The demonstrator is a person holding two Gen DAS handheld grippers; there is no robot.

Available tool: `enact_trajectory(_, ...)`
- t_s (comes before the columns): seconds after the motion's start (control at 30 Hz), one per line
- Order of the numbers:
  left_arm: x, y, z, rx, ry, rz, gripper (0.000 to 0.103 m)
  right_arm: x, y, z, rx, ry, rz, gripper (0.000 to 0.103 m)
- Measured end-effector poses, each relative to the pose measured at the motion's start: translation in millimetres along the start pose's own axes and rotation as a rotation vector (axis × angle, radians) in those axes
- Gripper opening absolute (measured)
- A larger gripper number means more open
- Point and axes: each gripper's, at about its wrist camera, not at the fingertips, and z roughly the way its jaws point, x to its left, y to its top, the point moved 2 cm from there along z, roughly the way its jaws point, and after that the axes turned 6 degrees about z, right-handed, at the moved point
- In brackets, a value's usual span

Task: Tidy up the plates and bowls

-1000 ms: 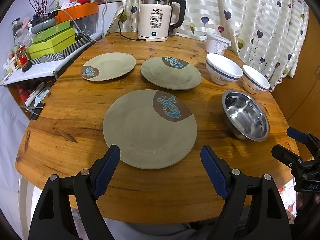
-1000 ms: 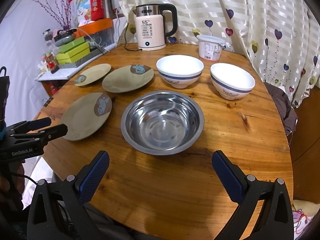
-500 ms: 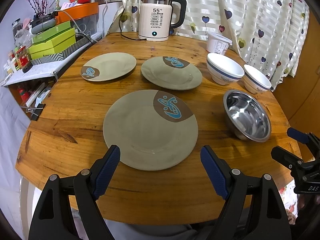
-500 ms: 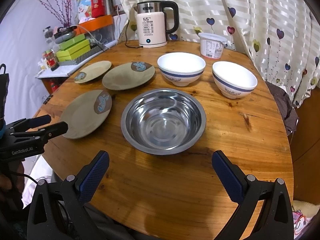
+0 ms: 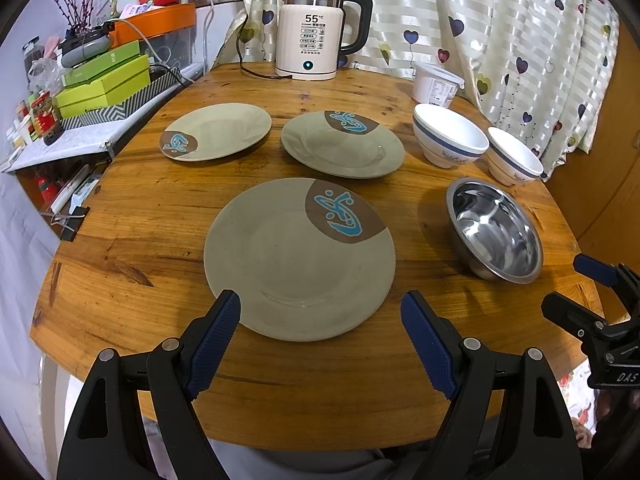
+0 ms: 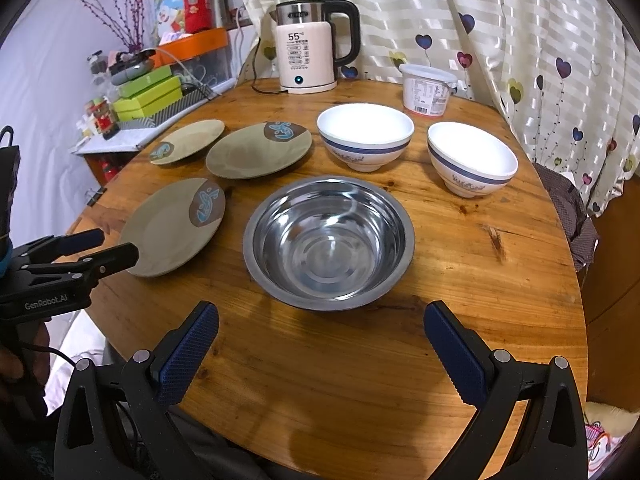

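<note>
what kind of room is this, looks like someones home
Most likely a home dining corner: a round wooden table set with plates and bowls, an electric kettle at the back, and heart-print curtains behind it.

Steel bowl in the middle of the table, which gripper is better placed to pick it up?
Right. The right gripper is open, directly facing the round steel bowl; the left gripper faces the nearest green plate.

Three plates (image 5: 299,260) left on table (image 5: 160,216); steel bowl (image 6: 329,242) right of nearest plate; two bowls (image 6: 365,136) behind it; kettle (image 6: 308,58) at back.
</note>
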Motion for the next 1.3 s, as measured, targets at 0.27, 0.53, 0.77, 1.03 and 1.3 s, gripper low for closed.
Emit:
enact_trajectory(0.27,0.2,-0.9,2.6,0.005,0.002,-0.001,0.083,0.7,1.1,0.9,0.005,-0.001,-0.002,0.103)
enact_trajectory(0.53,0.5,-1.0,2.9,0.005,0.002,-0.001,0.083,1.1,1.4,1.1,0.006,-0.001,-0.002,0.103)
enact_trajectory(0.77,0.6,-1.1,3.4,0.005,0.003,-0.001,0.083,1.4,1.5,2.1,0.004,0.001,-0.002,0.103)
enact_trajectory(1.03,0.7,-1.1,3.3,0.005,0.002,-0.002,0.083,1.7,1.6,2.1,0.005,0.003,-0.001,0.103)
enact_trajectory(1.3,1.4,-0.1,4.1,0.005,0.004,-0.004,0.083,4.6,5.1,0.8,0.004,0.006,-0.002,0.103)
